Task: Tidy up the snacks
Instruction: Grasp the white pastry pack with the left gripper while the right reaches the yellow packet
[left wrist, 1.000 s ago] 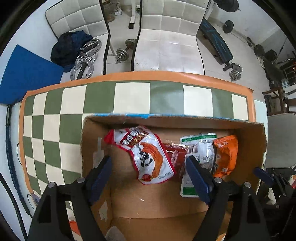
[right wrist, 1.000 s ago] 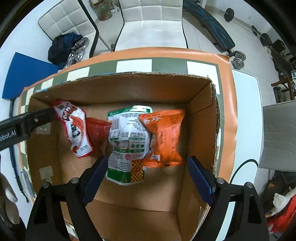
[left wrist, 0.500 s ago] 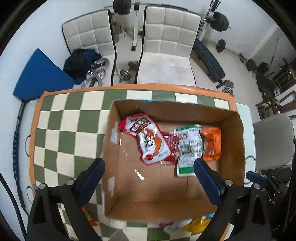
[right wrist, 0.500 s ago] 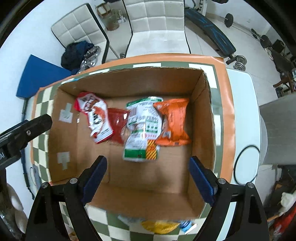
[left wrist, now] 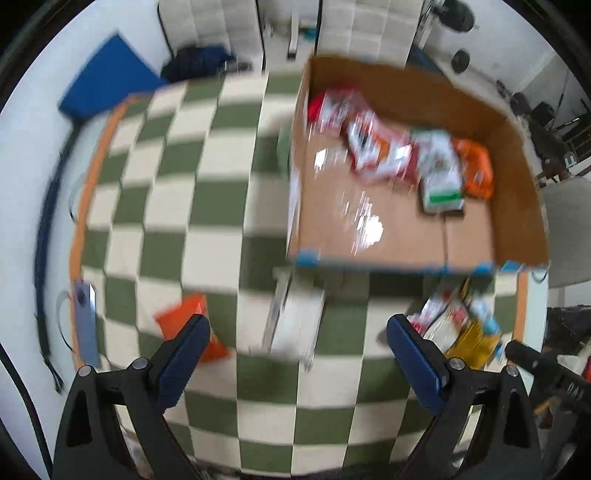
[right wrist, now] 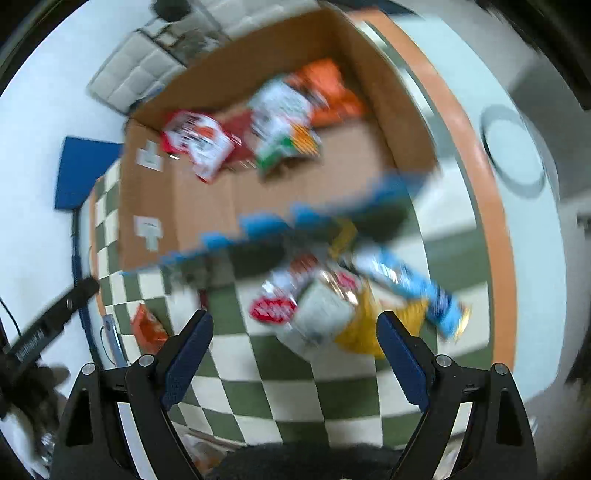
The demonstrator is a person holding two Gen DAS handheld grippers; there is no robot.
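**Both grippers wide and empty over the checked table, box of snacks beyond**

In the left wrist view the left gripper (left wrist: 297, 341) fills the bottom of the frame, its blue fingers (left wrist: 183, 356) spread wide with nothing between them; its jaws have just been opening, and only the green-and-cream checked tablecloth (left wrist: 221, 206) shows in the gap; a small orange packet (left wrist: 192, 325) lies on the cloth at the tip of the lower-left finger, partly hidden behind it (whether it touches the pad cannot be told through the blur); a pale, smeared packet (left wrist: 295, 325) lies just above the gap at centre; a heap of loose snacks (left wrist: 461, 325) sits at the lower right, just past the other finger.

In the right wrist view the right gripper (right wrist: 293, 349) likewise stands wide open and holds nothing; just above its fingers (right wrist: 400, 358), at centre right, lies the same heap of loose snacks (right wrist: 351, 306), red-and-white, yellow and blue wrappers overlapping on the cloth; the small orange packet (right wrist: 147, 326) shows at the lower left beside the other gripper's dark body.

Farther up, the cardboard box (left wrist: 513, 206) stands on the table in the upper right of the left view, its near rim edged with blue tape; inside, against the far wall, lie a red-and-white bag (left wrist: 365, 147), a green-and-white bag (left wrist: 441, 177) and an orange bag (left wrist: 476, 166) in a row; beyond the table, white padded chairs (left wrist: 373, 26) and a blue mat (left wrist: 107, 77) sit at the top of the frame.
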